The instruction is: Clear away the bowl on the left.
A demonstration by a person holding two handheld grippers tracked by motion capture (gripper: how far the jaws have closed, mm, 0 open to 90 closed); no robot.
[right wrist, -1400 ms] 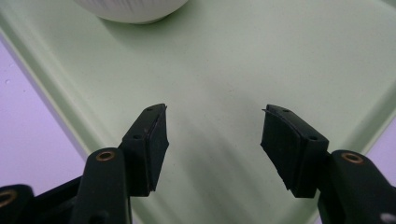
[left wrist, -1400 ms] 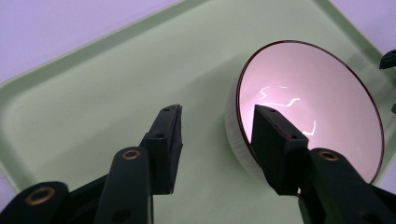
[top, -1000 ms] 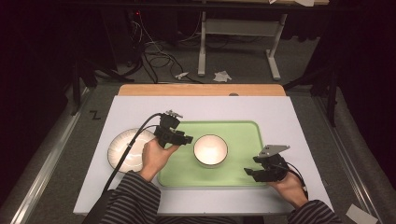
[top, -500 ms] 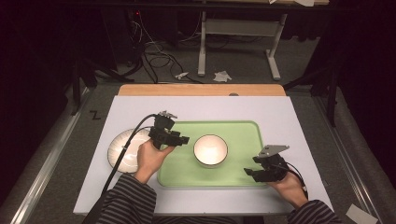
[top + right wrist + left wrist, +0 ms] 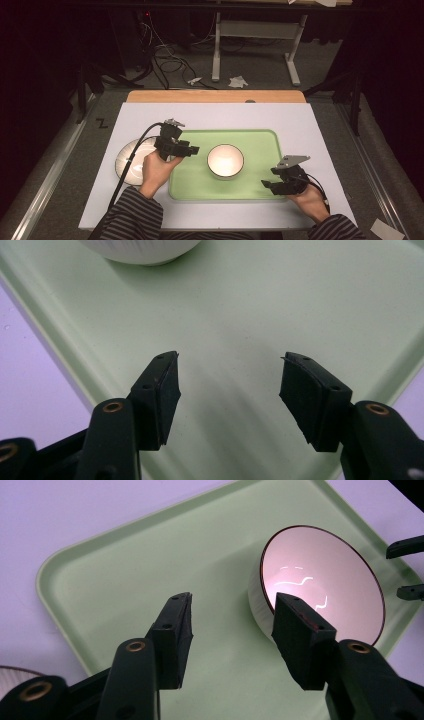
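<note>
A white bowl [image 5: 225, 161] with a dark rim stands upright in the middle of a light green tray [image 5: 260, 145]. My left gripper [image 5: 194, 149] hovers over the tray's left side, apart from the bowl. Its jaws have just been opening and nothing is between them. In the left gripper view the bowl [image 5: 320, 580] lies just beyond the right jaw of the open left gripper [image 5: 232, 600]. My right gripper [image 5: 267, 178] rests at the tray's front right corner, open and empty. The right gripper view has the right gripper [image 5: 230, 357] over bare tray [image 5: 280, 295], with the bowl [image 5: 140, 250] at the top.
A white ribbed plate [image 5: 131, 160] lies on the white table top [image 5: 310, 120] left of the tray, partly under my left hand. A wooden strip [image 5: 215, 96] edges the far side. Cables and paper scraps lie on the floor beyond.
My left gripper has drawn slightly left, away from the bowl. The right gripper, bowl and tray have stayed put.
</note>
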